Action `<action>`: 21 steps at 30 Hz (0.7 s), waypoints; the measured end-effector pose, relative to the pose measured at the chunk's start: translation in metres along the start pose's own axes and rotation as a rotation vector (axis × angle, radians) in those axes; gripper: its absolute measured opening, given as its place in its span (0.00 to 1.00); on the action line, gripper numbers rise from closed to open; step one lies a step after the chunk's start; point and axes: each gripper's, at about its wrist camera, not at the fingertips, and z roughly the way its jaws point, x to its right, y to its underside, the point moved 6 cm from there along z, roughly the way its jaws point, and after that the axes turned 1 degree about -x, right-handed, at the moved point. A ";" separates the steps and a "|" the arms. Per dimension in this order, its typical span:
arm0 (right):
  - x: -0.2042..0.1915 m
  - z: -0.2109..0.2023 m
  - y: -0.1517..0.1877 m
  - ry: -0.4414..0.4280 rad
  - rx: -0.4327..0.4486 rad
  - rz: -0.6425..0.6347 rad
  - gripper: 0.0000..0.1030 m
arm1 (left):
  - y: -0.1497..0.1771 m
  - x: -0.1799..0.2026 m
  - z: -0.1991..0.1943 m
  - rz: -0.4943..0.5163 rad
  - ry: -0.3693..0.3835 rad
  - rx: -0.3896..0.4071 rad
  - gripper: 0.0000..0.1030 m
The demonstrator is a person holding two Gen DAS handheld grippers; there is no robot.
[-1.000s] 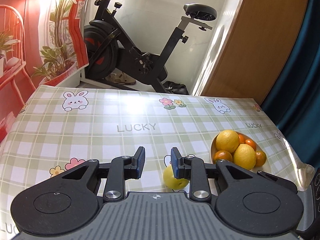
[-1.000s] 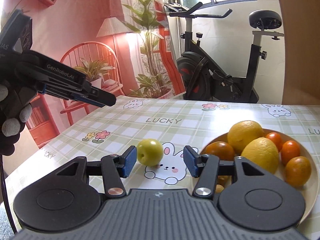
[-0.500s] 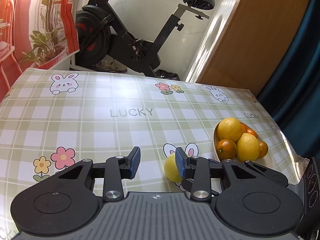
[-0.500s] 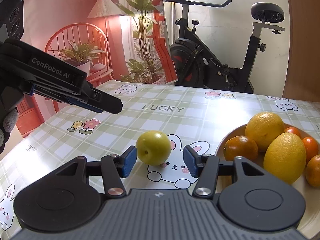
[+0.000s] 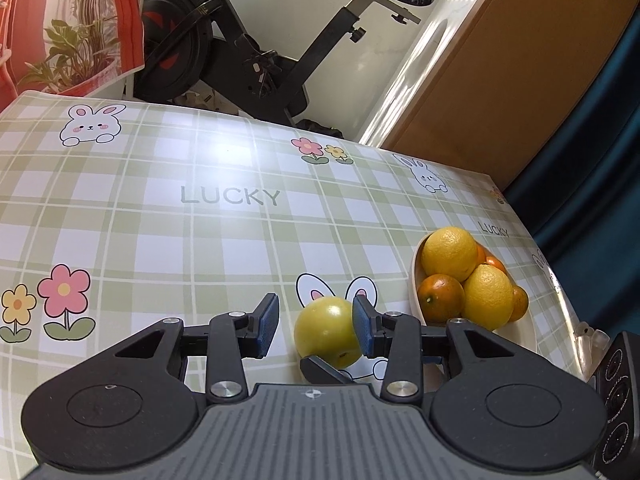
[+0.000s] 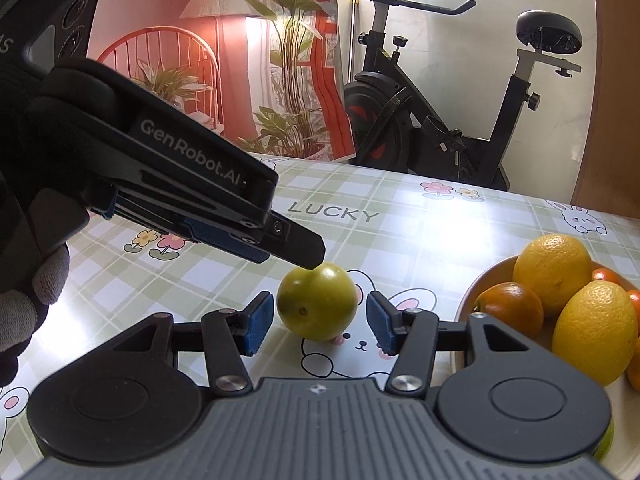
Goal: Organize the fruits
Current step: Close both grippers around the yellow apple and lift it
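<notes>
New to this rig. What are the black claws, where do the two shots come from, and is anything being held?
No robot: a person holds a two-finger clamp in each hand, each with a fisheye camera looking along its fingers. One shot is from the left gripper, the other from the right gripper; the left gripper also shows from the side there. On the checked tablecloth lie a green fruit and a bowl of lemons and oranges. Both grippers are open around the fruit; nothing is held yet.
</notes>
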 end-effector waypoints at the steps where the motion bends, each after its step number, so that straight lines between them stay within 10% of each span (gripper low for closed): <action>1: 0.001 0.001 0.000 -0.002 -0.004 0.002 0.53 | 0.000 0.000 0.001 -0.004 0.001 0.001 0.48; 13: 0.002 0.004 0.001 -0.019 -0.010 0.004 0.53 | 0.008 -0.006 0.011 -0.070 0.022 -0.011 0.56; 21: 0.006 0.007 0.001 -0.037 -0.022 0.009 0.52 | 0.010 0.002 0.007 -0.039 0.022 -0.013 0.42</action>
